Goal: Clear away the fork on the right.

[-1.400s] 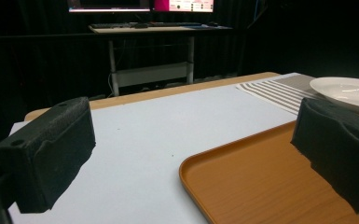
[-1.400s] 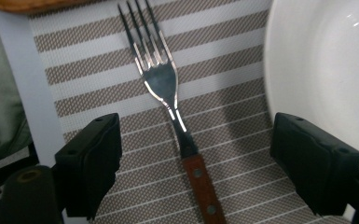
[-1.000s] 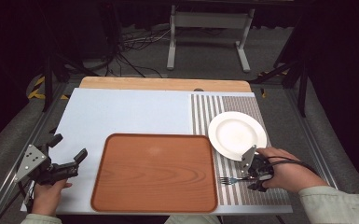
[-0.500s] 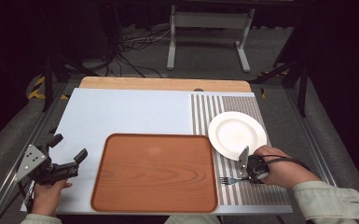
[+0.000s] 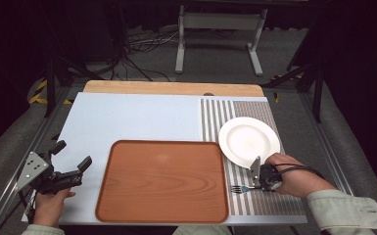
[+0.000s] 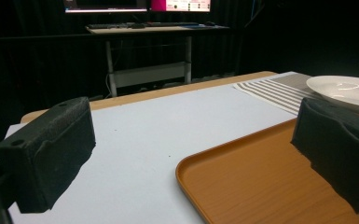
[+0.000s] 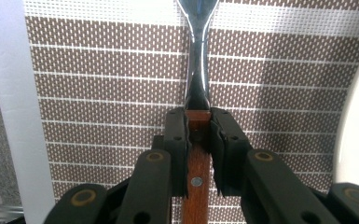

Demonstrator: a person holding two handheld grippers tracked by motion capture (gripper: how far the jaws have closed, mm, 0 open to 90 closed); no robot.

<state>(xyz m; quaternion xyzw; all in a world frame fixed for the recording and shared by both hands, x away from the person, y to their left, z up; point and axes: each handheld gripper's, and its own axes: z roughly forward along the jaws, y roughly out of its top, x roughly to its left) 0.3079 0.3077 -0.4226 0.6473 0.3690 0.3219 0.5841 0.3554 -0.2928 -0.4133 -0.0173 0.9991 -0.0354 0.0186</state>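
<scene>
Right gripper [image 5: 255, 185] sits low at the near right of the table, on the striped placemat [image 5: 215, 117], jaws just closed onto the fork [image 5: 238, 188] and now clamped on its wooden handle. In the right gripper view the gripper [image 7: 198, 133] has both black pads pressed against the brown handle of the fork [image 7: 198, 70], one on each side, with the metal neck running out ahead over the brown-and-white weave. Fork lies flat on the placemat, tines pointing left toward the tray [image 5: 164, 178], just near of the white plate [image 5: 248, 140] (plate edge also shows at the right in the right gripper view). Left gripper [image 5: 71, 169] is held at the near left, over the pale blue mat [image 5: 127, 115], just left of the tray, jaws wide apart with nothing between them. In the left gripper view the two pads frame the mat and the tray corner [image 6: 242, 186], plate [image 6: 345, 91] far right.
</scene>
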